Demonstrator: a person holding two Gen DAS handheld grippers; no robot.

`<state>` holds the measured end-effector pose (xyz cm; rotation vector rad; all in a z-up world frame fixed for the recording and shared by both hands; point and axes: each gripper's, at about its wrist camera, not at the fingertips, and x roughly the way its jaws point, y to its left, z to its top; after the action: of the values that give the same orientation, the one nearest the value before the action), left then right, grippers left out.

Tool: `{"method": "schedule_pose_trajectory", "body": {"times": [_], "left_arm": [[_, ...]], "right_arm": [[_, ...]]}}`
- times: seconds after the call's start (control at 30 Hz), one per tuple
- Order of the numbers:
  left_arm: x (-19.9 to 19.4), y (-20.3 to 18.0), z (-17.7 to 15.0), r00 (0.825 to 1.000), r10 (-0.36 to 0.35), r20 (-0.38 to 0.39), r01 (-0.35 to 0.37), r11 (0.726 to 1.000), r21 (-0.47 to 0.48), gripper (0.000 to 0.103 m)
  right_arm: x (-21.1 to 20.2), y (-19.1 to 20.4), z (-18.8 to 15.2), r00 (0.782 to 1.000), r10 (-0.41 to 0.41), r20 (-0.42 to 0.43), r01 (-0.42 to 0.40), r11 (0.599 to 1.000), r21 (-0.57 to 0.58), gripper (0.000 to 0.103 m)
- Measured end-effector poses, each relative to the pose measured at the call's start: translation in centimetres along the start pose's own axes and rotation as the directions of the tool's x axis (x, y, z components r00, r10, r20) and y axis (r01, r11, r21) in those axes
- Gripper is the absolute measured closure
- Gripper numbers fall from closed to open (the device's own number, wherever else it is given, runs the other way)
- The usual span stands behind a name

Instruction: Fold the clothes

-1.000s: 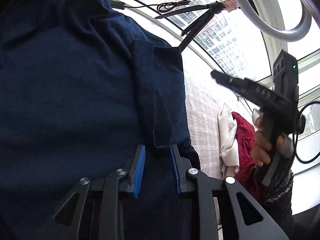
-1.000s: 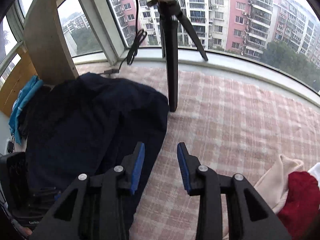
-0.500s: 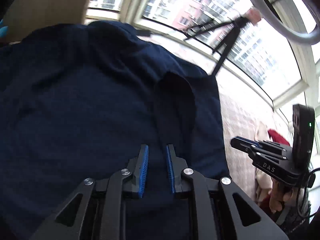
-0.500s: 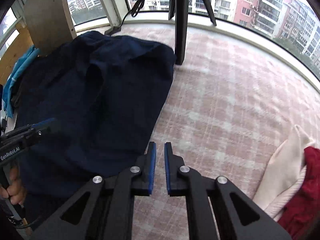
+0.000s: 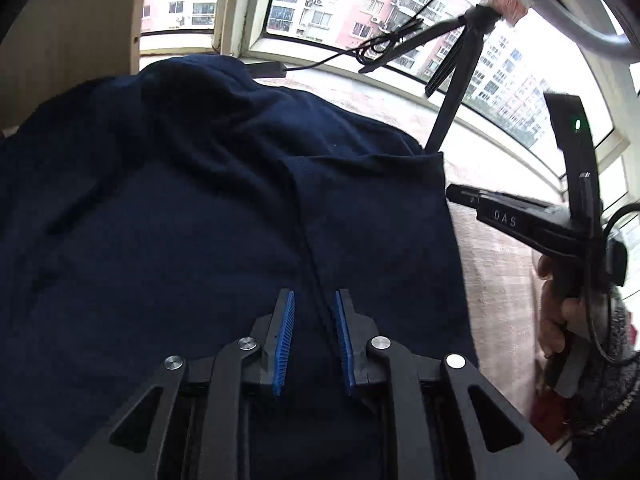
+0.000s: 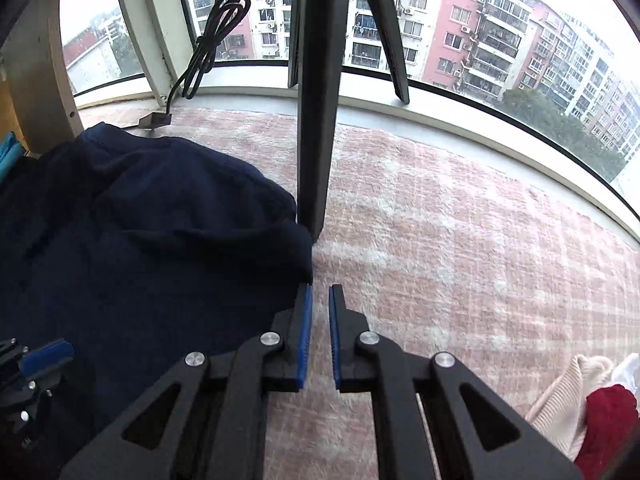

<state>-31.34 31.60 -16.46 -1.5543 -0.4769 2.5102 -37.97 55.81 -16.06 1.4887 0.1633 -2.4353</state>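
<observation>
A: Where does the dark navy blue fabric garment (image 5: 208, 216) lie?

B: Spread over the pink and white checked woven cover (image 6: 460, 248), filling the left part of the right wrist view and most of the left wrist view. Its far edge bunches up near the pale window sill (image 6: 440, 114). Its right edge runs straight down beside bare cover.

A: And the left gripper (image 5: 315, 334)?

B: It sits over the garment, its blue-padded fingers (image 5: 285, 344) a little apart, straddling a seam or fold line. Whether cloth is caught between them I cannot tell.

A: The right gripper (image 6: 318, 334)?

B: At the garment's right edge, jaws almost together with a narrow slit between the pads. The left pad touches or overlaps the hem corner; only cover shows in the slit.

A: What crowds that corner?

B: The black tripod leg (image 6: 316, 120) stands on the cover just beside the garment's far right corner, touching or nearly so. A black coiled cable (image 6: 208, 40) hangs by the window frame, its plug lying near the garment's far edge.

A: Open room?

B: Bare cover stretches to the right of the garment. At the near right corner lies a cream knitted garment (image 6: 560, 392) with a dark red fabric garment (image 6: 608, 424) against it, well apart from the navy one.
</observation>
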Motion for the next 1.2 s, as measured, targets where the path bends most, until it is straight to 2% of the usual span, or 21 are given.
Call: {"method": "schedule_pose_trajectory", "body": {"times": [0.07,0.13,0.23,0.3,0.43,0.6,0.73,0.8,0.83,0.87,0.97,1.03,1.07,1.2], "left_arm": [[-1.7,-0.4,-1.5,0.998,-0.053,-0.022,0.053,0.998,0.021,0.083],[-2.3,-1.5,-3.5,0.989,-0.131,-0.064,0.134,0.990,0.051,0.083],[-0.9,-4.1,-5.4,0.970,-0.209,-0.126,0.219,0.973,0.072,0.083],[0.6,-5.7,-5.9,0.969,-0.205,-0.135,0.219,0.971,0.097,0.083],[2.9,-6.8,-6.1,0.975,-0.177,-0.138,0.194,0.974,0.121,0.083],[2.8,-5.8,-5.7,0.961,-0.258,-0.103,0.265,0.963,0.054,0.083],[2.2,-5.6,-5.7,0.956,-0.281,-0.082,0.288,0.954,0.082,0.083],[1.9,-5.7,-5.8,0.946,-0.312,-0.084,0.319,0.943,0.095,0.079],[1.8,-5.9,-6.0,0.942,-0.322,-0.091,0.331,0.936,0.116,0.076],[2.0,-6.0,-6.2,0.938,-0.330,-0.104,0.342,0.930,0.134,0.076],[2.8,-6.0,-6.9,0.929,-0.339,-0.147,0.360,0.920,0.154,0.071],[2.4,-5.0,-6.9,0.911,-0.384,-0.152,0.404,0.906,0.126,0.071],[1.9,-4.3,-6.8,0.902,-0.406,-0.146,0.422,0.901,0.105,0.071],[-2.4,0.6,-7.6,0.914,-0.392,-0.100,0.399,0.914,0.066,0.071]], "right_arm": [[-1.4,0.1,-1.5,0.996,0.086,-0.030,-0.086,0.996,-0.022,0.093],[-2.5,0.6,-3.1,0.986,0.152,-0.062,-0.155,0.986,-0.059,0.093],[-2.2,0.6,-3.8,0.990,0.122,-0.074,-0.127,0.990,-0.063,0.093],[-1.5,0.1,-3.5,0.991,0.113,-0.077,-0.116,0.993,-0.027,0.091],[0.6,-1.9,-1.6,0.981,0.178,-0.079,-0.168,0.979,0.114,0.079],[1.1,-2.0,-0.6,0.975,0.214,-0.052,-0.207,0.972,0.113,0.067],[1.2,-1.9,-0.4,0.970,0.239,-0.041,-0.232,0.964,0.128,0.067],[1.2,-1.8,-0.5,0.972,0.233,-0.027,-0.228,0.966,0.122,0.072],[1.2,-1.9,-0.5,0.977,0.212,-0.024,-0.208,0.971,0.120,0.097],[1.2,-2.0,-0.5,0.981,0.192,-0.022,-0.188,0.975,0.118,0.101],[1.3,-3.4,-0.5,0.990,0.143,0.009,-0.142,0.974,0.177,0.103],[0.9,-4.0,-0.5,0.997,0.071,0.026,-0.074,0.979,0.192,0.102],[0.6,-4.4,-0.6,0.997,0.078,0.028,-0.082,0.976,0.204,0.101],[-1.0,-5.1,-1.6,0.995,0.104,0.004,-0.103,0.973,0.206,0.099]]}}
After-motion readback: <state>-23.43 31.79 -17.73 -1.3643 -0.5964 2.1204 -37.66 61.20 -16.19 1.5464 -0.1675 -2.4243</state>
